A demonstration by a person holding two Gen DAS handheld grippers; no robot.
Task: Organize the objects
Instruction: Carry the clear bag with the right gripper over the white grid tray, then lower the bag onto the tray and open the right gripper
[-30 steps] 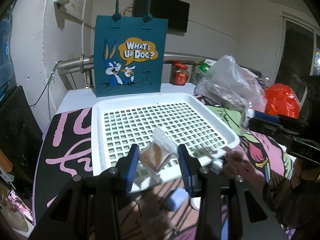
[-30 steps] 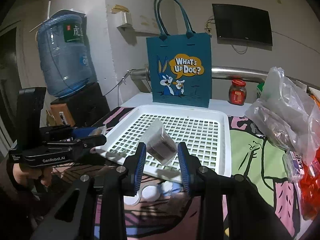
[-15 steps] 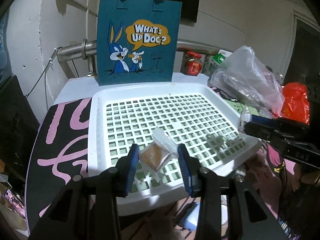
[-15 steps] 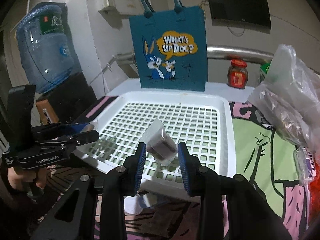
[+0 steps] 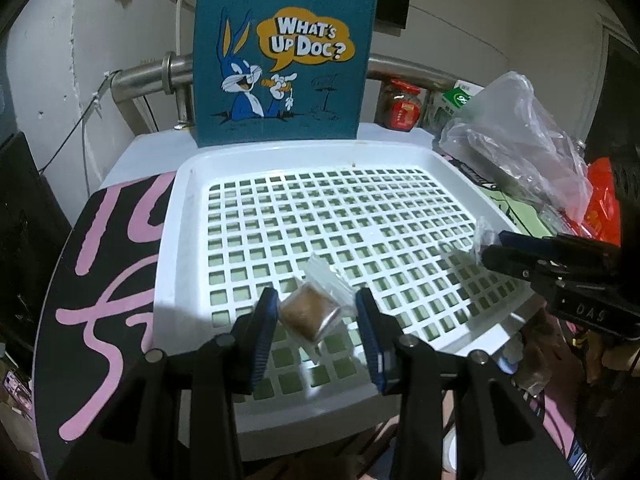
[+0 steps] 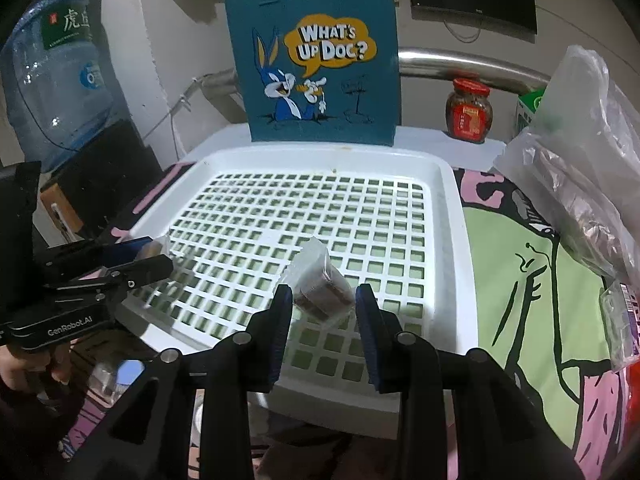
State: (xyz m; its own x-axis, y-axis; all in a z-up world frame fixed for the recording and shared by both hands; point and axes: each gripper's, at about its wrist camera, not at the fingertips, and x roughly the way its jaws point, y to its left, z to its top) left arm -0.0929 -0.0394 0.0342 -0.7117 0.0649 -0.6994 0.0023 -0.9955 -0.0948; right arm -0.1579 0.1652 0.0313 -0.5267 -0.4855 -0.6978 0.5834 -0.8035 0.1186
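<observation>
The left hand-held gripper [image 5: 316,316] is pinching a clear-wrapped light brown snack packet [image 5: 311,315] between its blue pads [image 5: 267,322], holding it over the near left part of the white perforated tray [image 5: 168,240]. The right hand-held gripper [image 6: 323,310] is pinching a second clear-wrapped packet, a dark brown one [image 6: 320,289], between its own blue pads [image 6: 366,320]; this packet sits tilted, with its crimped wrapper end pointing up and away, above the near right part of the tray [image 6: 456,216]. From the right wrist view the left hand-held gripper [image 6: 156,254] reaches in over the tray's left rim, and from the left wrist view the right hand-held gripper [image 5: 486,254] comes in over the tray's right rim with a bit of clear wrapper showing at its tip. The tray lies on a worktop covered with a cloth printed in black, pink and green [image 6: 532,280]. Just behind the tray, at the far edge of the worktop, a teal tote bag [image 6: 316,52] with a cartoon rabbit and the words "WHAT'S UP DOC?" stands upright. To its right, near the far right corner, stands a red-lidded jar [image 6: 469,110], and a crumpled clear plastic bag [image 6: 580,160] lies along the right edge. A blue water jug [image 6: 56,80] stands off the worktop to the left.
</observation>
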